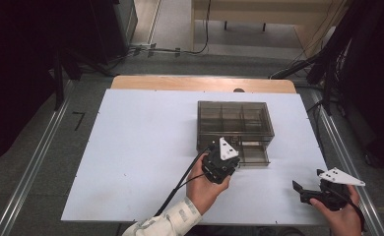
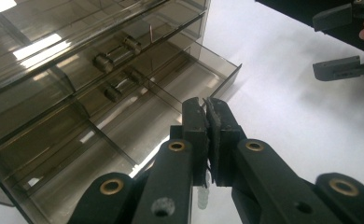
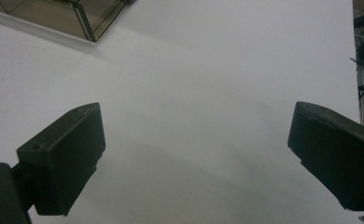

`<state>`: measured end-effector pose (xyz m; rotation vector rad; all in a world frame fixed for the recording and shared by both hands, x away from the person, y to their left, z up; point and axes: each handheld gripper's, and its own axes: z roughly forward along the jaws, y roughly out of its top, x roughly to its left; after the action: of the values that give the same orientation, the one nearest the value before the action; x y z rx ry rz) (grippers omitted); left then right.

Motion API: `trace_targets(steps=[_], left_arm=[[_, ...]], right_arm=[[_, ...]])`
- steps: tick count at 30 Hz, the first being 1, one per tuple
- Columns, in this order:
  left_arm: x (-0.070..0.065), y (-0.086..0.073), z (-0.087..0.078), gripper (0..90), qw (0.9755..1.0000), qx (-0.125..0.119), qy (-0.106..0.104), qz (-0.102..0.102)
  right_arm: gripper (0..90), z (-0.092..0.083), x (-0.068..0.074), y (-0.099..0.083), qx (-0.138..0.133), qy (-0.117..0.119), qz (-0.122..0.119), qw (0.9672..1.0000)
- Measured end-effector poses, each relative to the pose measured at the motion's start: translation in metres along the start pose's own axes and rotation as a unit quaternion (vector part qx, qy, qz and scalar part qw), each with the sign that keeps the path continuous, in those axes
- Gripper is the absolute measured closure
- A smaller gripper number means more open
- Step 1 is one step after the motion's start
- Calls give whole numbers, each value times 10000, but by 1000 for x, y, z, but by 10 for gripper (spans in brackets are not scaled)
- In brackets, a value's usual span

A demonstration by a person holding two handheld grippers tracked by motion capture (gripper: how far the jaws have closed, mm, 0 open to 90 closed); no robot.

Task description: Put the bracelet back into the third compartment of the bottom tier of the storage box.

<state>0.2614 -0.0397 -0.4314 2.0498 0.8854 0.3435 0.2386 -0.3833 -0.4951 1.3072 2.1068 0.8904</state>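
Observation:
A smoky see-through drawer box (image 1: 234, 120) stands mid-table with its lower right drawer (image 1: 253, 153) pulled out toward me. My left gripper (image 1: 228, 168) sits at that drawer's front left corner. In the left gripper view its jaws (image 2: 207, 106) are pressed together above the open drawer (image 2: 189, 88). A small pale ridged piece (image 2: 202, 198) shows low in the slit between them; I cannot tell what it is. Small metal cylinders (image 2: 117, 53) lie inside the box. My right gripper (image 1: 299, 192) rests open near the front right of the table, with bare tabletop between its jaws (image 3: 194, 119).
The white table board (image 1: 141, 162) has broad free space left of the box. The box corner (image 3: 89, 18) is far ahead of the right gripper. The open right gripper (image 2: 316, 45) also appears beyond the drawer. Metal rails (image 1: 37, 157) and cables flank the table.

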Motion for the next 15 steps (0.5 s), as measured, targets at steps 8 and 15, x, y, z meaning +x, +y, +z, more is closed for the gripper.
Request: trace_targets(steps=[8,15], left_arm=[[-2,10,4,877,10000,-40,-10,34],[-3,16,8,877,10000,-62,-4,54]], right_arm=[[25,0,0,0,-2,-3,-14,10000],[25,0,-1,0,-7,5,-16,10000]])
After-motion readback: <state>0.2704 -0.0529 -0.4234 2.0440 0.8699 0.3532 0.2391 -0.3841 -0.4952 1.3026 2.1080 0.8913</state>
